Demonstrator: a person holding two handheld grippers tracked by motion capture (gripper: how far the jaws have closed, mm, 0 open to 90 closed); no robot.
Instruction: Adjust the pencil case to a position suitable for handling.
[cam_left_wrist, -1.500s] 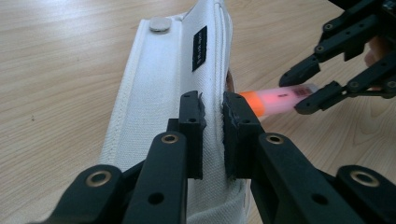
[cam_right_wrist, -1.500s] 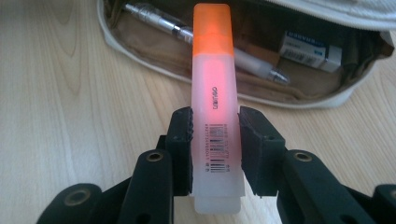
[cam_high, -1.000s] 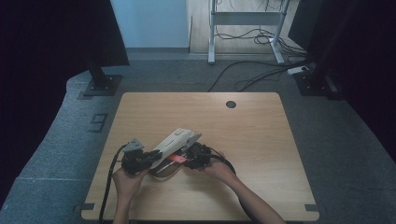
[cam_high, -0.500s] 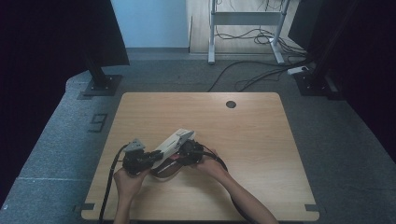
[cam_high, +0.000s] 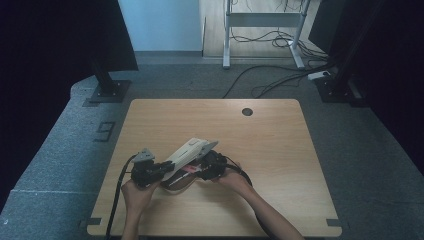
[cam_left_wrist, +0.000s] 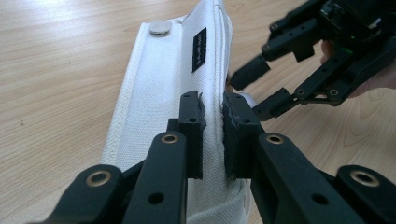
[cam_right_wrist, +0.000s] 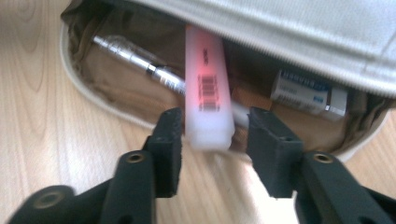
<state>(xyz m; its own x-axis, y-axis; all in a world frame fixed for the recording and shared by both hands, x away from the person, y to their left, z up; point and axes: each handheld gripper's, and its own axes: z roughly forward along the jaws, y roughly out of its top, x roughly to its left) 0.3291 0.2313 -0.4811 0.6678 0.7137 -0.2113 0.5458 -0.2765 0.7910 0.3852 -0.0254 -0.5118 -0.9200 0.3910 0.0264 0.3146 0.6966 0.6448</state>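
Note:
A white fabric pencil case (cam_high: 192, 149) lies at the near left of the wooden table (cam_high: 280, 150). My left gripper (cam_left_wrist: 214, 112) is shut on the edge of its raised flap (cam_left_wrist: 154, 88) and holds it up. In the right gripper view the pouch is open. A pink stick with a barcode (cam_right_wrist: 208, 93) juts out between the jaws of my right gripper (cam_right_wrist: 215, 126), which is open, with a gap on the stick's right side. A silver pen (cam_right_wrist: 140, 63) and a blue-and-white eraser (cam_right_wrist: 308, 91) lie inside. The right gripper (cam_left_wrist: 254, 88) faces the case from the right.
A round cable hole (cam_high: 247, 111) sits at the table's far edge. Monitor stands (cam_high: 107, 87) and cables (cam_high: 270, 80) are on the grey floor beyond. The left gripper's cable (cam_high: 117, 200) trails off the near left edge.
The right hand and its gripper have shifted slightly left, closer to the case's mouth. The left gripper keeps the flap lifted in about the same place.

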